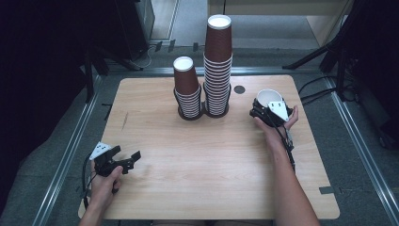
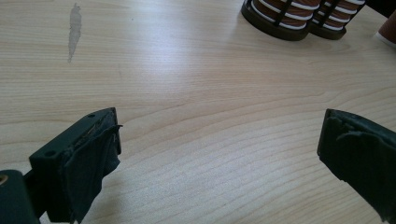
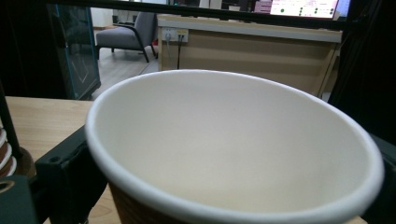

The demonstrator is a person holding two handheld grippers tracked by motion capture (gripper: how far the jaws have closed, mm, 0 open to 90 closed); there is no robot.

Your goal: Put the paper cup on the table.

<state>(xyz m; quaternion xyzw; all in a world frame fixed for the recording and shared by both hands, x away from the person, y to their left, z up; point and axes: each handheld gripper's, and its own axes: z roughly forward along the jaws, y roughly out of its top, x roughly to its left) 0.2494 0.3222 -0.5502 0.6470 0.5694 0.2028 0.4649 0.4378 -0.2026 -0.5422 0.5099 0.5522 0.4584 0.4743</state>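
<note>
**Paper cup held upright at the table's right side**

The paper cup (image 1: pixel 269 97), mouth up, sits between your right gripper (image 1: pixel 269 111) jaws, which clamp its wall. Keep the squeeze light and the rim level so it does not crush or tip. Your left gripper (image 1: pixel 126 160) rests spread wide with nothing in it, near the table (image 1: pixel 197 165) front left. 2 stacks of upside-down cups (image 1: pixel 203 80) stand behind. The cup's base is hidden, so I cannot tell whether it touches the table.
</note>
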